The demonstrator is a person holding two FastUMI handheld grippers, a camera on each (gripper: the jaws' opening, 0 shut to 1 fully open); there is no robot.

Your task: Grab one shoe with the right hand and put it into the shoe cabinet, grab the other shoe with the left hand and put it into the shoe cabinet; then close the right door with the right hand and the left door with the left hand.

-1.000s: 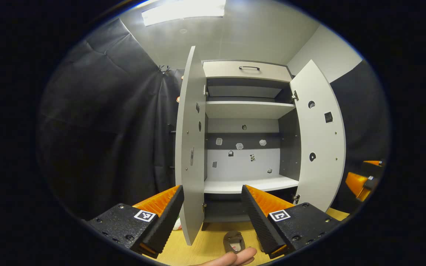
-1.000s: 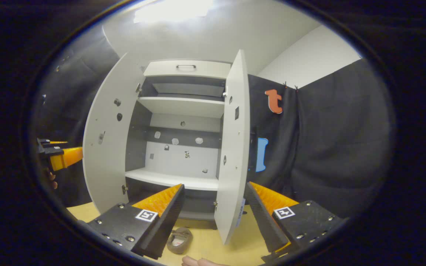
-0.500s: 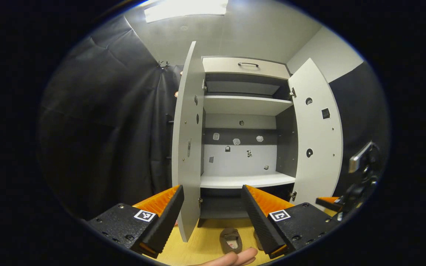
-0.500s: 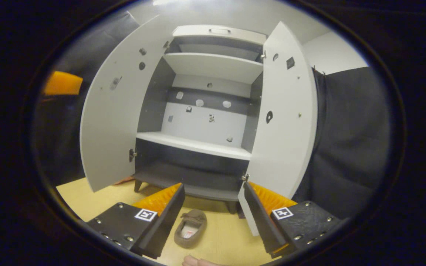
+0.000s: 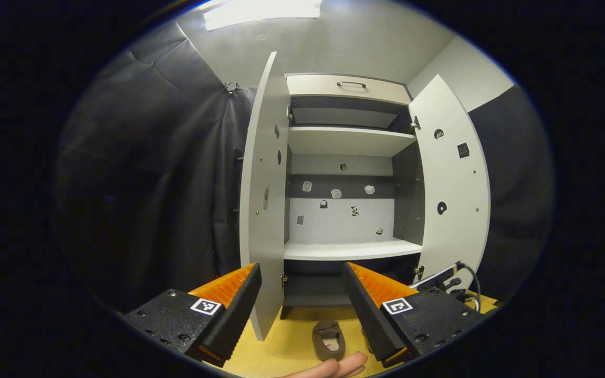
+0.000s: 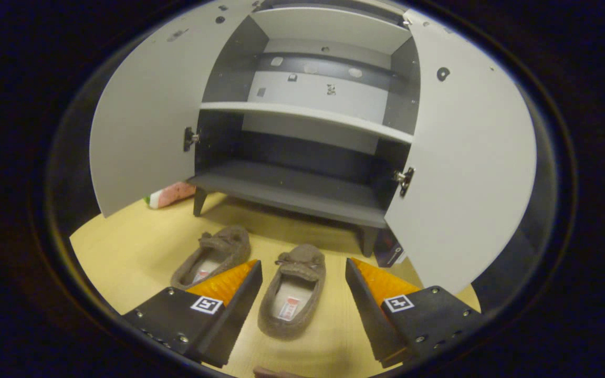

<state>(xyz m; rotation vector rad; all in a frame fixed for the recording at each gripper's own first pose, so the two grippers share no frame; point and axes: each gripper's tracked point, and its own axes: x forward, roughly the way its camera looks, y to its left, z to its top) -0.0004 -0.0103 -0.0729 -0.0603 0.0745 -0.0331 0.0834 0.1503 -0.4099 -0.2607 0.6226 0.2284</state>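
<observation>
Left gripper view looks level into the shoe cabinet [image 5: 344, 210], both doors swung wide: the left door [image 5: 263, 199] edge-on toward the camera, the right door [image 5: 452, 194] showing its inner face. That opening leaves the shelves free to receive shoes, so the doors are rightly the last thing to handle. The left gripper [image 5: 302, 299] is spread, grasping nothing, held high and back from the cabinet front, probably waiting its turn. One brown shoe [image 5: 329, 338] lies on the yellow floor [image 5: 292, 341] below its fingers, and a fingertip of the person's hand [image 5: 334, 367] shows at the bottom edge.

Right gripper view is tilted down at the floor in front of the cabinet's lower edge. Going left to right: a pink and green object [image 6: 171, 194] lies by the cabinet's left front leg under the left door [image 6: 145, 115]; then the left shoe [image 6: 213, 257], toe toward the cabinet; then the right shoe [image 6: 294, 291], directly between the fingers of the right gripper [image 6: 302, 299], which is released, not yet touching it. The right door [image 6: 465, 173] hangs close beside the right finger, so I judge it the likeliest obstacle when lifting the shoe toward the dark bottom shelf [image 6: 292, 191]. The neighbouring shoe sits just beside the left finger and could be nudged.
</observation>
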